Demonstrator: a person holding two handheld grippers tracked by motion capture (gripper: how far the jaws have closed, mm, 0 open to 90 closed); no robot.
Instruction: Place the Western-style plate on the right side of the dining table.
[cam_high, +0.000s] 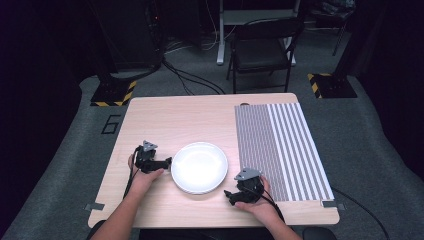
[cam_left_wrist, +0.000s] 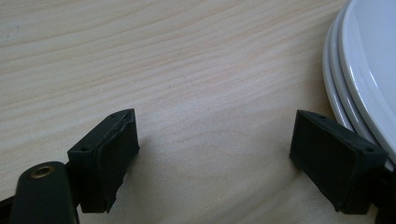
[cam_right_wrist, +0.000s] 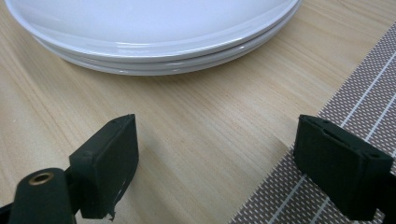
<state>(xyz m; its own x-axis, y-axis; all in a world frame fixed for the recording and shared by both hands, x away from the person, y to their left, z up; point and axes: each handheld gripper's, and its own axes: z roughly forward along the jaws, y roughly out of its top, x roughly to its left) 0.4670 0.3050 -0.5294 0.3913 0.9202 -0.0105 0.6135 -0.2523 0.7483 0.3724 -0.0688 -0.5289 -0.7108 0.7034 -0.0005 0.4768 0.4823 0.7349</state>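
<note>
A low stack of white plates (cam_high: 199, 167) sits on the wooden table (cam_high: 170, 120), toward its front middle. My left gripper (cam_high: 166, 162) rests just left of the stack, jaws open and aimed at its rim. In the left gripper view the left gripper (cam_left_wrist: 215, 135) has bare wood between its pads, and the plates' rims (cam_left_wrist: 348, 79) curve past the right pad. My right gripper (cam_high: 230, 195) lies at the stack's front right, open. In the right gripper view the right gripper (cam_right_wrist: 217, 135) faces the plates (cam_right_wrist: 154, 42), which lie a short way ahead, and holds nothing.
A grey-and-white striped placemat (cam_high: 280, 150) covers the table's right part; its edge (cam_right_wrist: 355, 116) lies under the right gripper's right pad. Behind the table stand a dark folding chair (cam_high: 262, 47), stand bases with hazard stripes (cam_high: 114, 94) and floor cables (cam_high: 190, 80).
</note>
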